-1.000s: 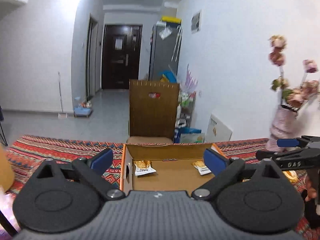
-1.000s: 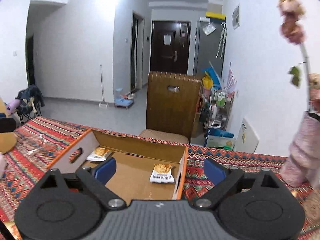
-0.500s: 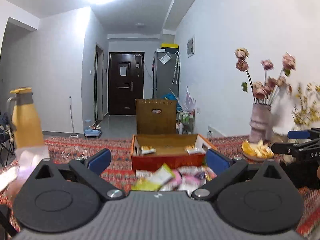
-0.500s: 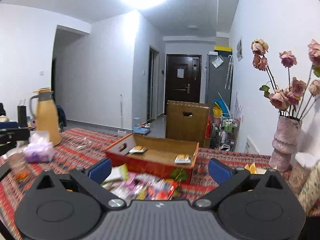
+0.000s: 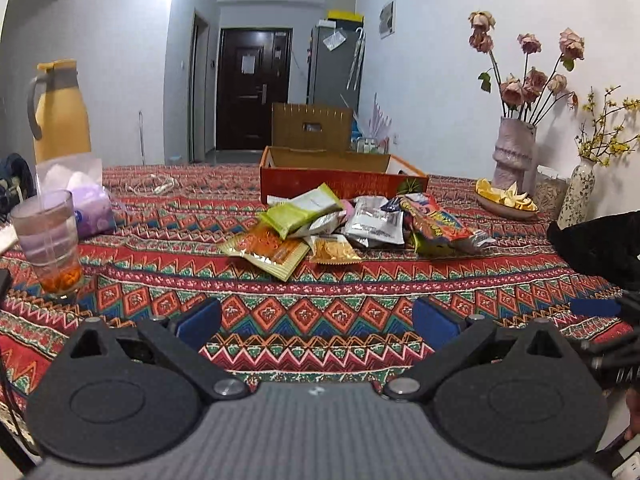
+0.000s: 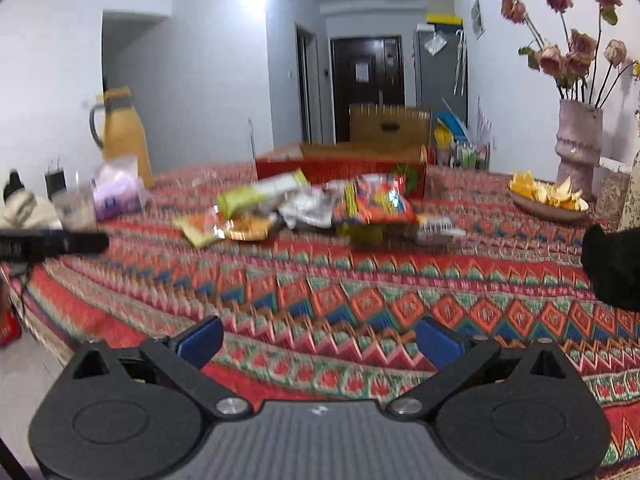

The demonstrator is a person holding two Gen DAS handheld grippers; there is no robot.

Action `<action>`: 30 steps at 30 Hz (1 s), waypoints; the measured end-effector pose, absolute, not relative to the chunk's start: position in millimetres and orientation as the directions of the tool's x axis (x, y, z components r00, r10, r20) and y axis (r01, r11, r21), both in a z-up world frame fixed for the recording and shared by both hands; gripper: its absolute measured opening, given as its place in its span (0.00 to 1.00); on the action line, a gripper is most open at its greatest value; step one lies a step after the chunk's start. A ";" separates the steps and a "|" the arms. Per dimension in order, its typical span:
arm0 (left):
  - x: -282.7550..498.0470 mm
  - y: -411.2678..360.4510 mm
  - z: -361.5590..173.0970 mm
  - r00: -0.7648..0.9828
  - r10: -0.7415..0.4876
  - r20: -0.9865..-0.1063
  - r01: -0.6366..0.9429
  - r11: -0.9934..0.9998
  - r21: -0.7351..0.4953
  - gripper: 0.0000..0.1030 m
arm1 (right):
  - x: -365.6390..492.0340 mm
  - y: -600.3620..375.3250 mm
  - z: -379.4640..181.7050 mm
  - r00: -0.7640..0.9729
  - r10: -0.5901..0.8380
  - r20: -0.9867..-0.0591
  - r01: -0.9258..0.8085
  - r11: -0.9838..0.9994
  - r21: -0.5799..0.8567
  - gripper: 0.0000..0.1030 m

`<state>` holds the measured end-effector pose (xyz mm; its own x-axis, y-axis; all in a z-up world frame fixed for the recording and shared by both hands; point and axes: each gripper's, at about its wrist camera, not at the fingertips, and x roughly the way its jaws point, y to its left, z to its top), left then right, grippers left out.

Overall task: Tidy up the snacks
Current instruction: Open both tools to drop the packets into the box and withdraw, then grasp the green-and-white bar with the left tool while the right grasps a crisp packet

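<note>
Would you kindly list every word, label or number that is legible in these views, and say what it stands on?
"DA", cut off at the picture's edge: on the right gripper's body, seen in the left wrist view.
Snack packets: print too small to read.
Tissue pack: logo blurred.
Paper on the door: unreadable.

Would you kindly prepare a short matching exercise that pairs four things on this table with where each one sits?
Things:
1. jug
2. box
3. vase
4. glass

Places:
A. near left, beside the purple tissue pack
B. far right, behind the dish of orange peel
C. far left, behind the tissue pack
D. just behind the heap of snack packets

Pairs: 1-C, 2-D, 3-B, 4-A
</note>
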<state>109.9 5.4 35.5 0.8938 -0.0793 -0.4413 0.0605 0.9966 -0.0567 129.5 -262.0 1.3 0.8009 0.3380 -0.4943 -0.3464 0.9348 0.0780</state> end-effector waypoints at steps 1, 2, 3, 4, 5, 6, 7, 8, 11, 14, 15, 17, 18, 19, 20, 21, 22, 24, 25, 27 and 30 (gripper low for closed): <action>110.7 7.2 33.4 0.893 -0.080 -0.442 0.060 0.996 -0.059 1.00 | 129.0 -262.3 -1.7 0.802 0.324 -0.502 -0.336 0.939 0.069 1.00; 112.6 8.6 32.2 0.893 -0.079 -0.443 0.059 0.996 -0.060 1.00 | 129.4 -263.3 -3.2 0.804 0.313 -0.506 -0.326 0.943 0.066 1.00; 114.7 9.1 31.1 0.892 -0.078 -0.445 0.058 0.997 -0.058 1.00 | 131.4 -264.6 -3.6 0.806 0.307 -0.506 -0.318 0.946 0.068 1.00; 117.5 9.5 29.3 0.890 -0.076 -0.449 0.057 0.997 -0.055 1.00 | 133.3 -267.9 -5.1 0.807 0.306 -0.506 -0.310 0.947 0.078 1.00; 119.9 10.1 27.4 0.888 -0.074 -0.455 0.056 0.997 -0.053 1.00 | 135.7 -269.9 -5.2 0.808 0.303 -0.506 -0.302 0.949 0.087 1.00; 122.7 10.2 25.5 0.884 -0.072 -0.462 0.054 0.997 -0.053 1.00 | 138.5 -271.4 -5.8 0.809 0.300 -0.506 -0.294 0.951 0.095 1.00; 126.5 10.9 22.9 0.879 -0.073 -0.471 0.054 0.997 -0.054 1.00 | 143.4 -272.0 -6.7 0.809 0.296 -0.507 -0.286 0.953 0.100 1.00; 130.4 11.0 20.6 0.874 -0.074 -0.480 0.054 0.997 -0.055 1.00 | 147.6 -272.5 -8.0 0.809 0.291 -0.511 -0.280 0.955 0.101 1.00; 143.3 11.3 15.3 0.863 -0.066 -0.501 0.049 0.998 -0.048 1.00 | 163.6 -275.7 -10.4 0.808 0.273 -0.522 -0.266 0.960 0.090 1.00; 160.3 11.9 13.1 0.856 -0.055 -0.514 0.044 0.998 -0.034 1.00 | 183.3 -281.1 -10.8 0.813 0.245 -0.529 -0.240 0.968 0.079 0.98; 166.2 12.0 13.3 0.855 -0.052 -0.515 0.043 0.999 -0.029 1.00 | 191.3 -283.8 -9.7 0.813 0.233 -0.534 -0.229 0.971 0.074 0.97; 180.8 13.1 16.0 0.860 -0.046 -0.509 0.045 0.999 -0.013 1.00 | 209.4 -293.1 -4.7 0.819 0.203 -0.537 -0.201 0.978 0.064 0.91; 188.4 13.6 17.7 0.863 -0.040 -0.503 0.043 0.999 -0.006 1.00 | 218.2 -298.2 -2.1 0.822 0.196 -0.535 -0.190 0.979 0.066 0.90; 198.4 14.6 19.9 0.867 -0.034 -0.496 0.041 0.999 0.003 1.00 | 229.1 -304.6 1.5 0.824 0.193 -0.533 -0.182 0.981 0.073 0.88; 206.7 15.3 21.4 0.871 -0.030 -0.490 0.040 0.999 0.009 1.00 | 240.3 -310.0 4.7 0.827 0.193 -0.528 -0.176 0.981 0.082 0.86; 217.1 15.6 22.8 0.873 -0.024 -0.486 0.038 0.999 0.019 1.00 | 251.7 -315.0 8.0 0.829 0.196 -0.524 -0.174 0.981 0.091 0.86; 226.1 15.5 23.6 0.874 -0.019 -0.486 0.037 0.999 0.028 1.00 | 264.2 -319.5 11.2 0.830 0.198 -0.521 -0.174 0.980 0.096 0.83; 249.2 14.8 24.9 0.874 -0.015 -0.486 0.043 0.998 0.046 1.00 | 291.6 -324.3 14.8 0.827 0.203 -0.524 -0.182 0.979 0.091 0.80; 259.6 14.4 25.1 0.873 -0.015 -0.487 0.044 0.998 0.049 0.99 | 304.3 -325.1 15.2 0.822 0.205 -0.531 -0.189 0.978 0.085 0.77; 283.8 14.6 25.0 0.871 -0.031 -0.491 0.064 0.997 0.050 0.93 | 327.8 -323.5 13.7 0.814 0.213 -0.540 -0.208 0.976 0.070 0.66; 319.1 14.9 22.7 0.864 -0.043 -0.502 0.086 0.994 0.063 0.85 | 363.4 -318.5 3.2 0.789 0.233 -0.568 -0.238 0.969 0.068 0.51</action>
